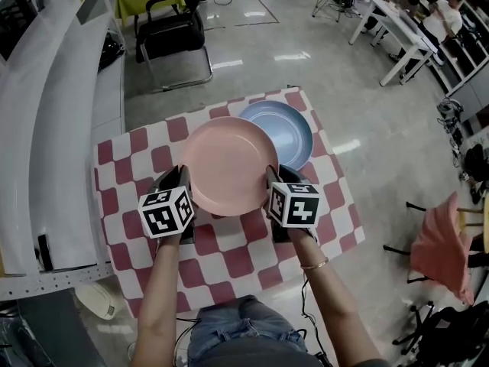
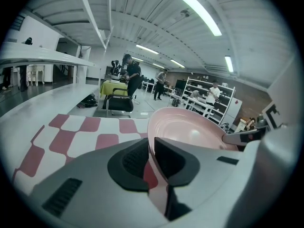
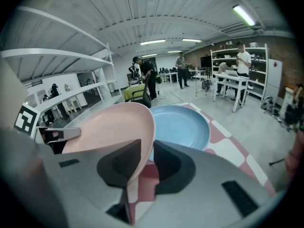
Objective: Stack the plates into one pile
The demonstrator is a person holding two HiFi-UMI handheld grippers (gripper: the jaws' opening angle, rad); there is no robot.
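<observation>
A pink plate (image 1: 229, 167) hangs a little above the red-and-white checked table (image 1: 229, 260), held level between both grippers. My left gripper (image 1: 183, 176) is shut on its left rim, and the left gripper view shows that rim (image 2: 190, 127) pinched between the jaws of the left gripper (image 2: 150, 158). My right gripper (image 1: 273, 176) is shut on the right rim; the right gripper view shows the pink plate (image 3: 109, 127) in the jaws of the right gripper (image 3: 146, 163). A blue plate (image 1: 294, 128) lies on the table just beyond, partly hidden by the pink one, and the blue plate (image 3: 183, 127) is plain in the right gripper view.
A black chair (image 1: 172, 33) stands on the floor behind the table. White shelving (image 1: 46, 128) runs along the left side. A pink cloth (image 1: 443, 243) hangs over a chair at the right. People sit at white tables (image 1: 405, 29) at the far back right.
</observation>
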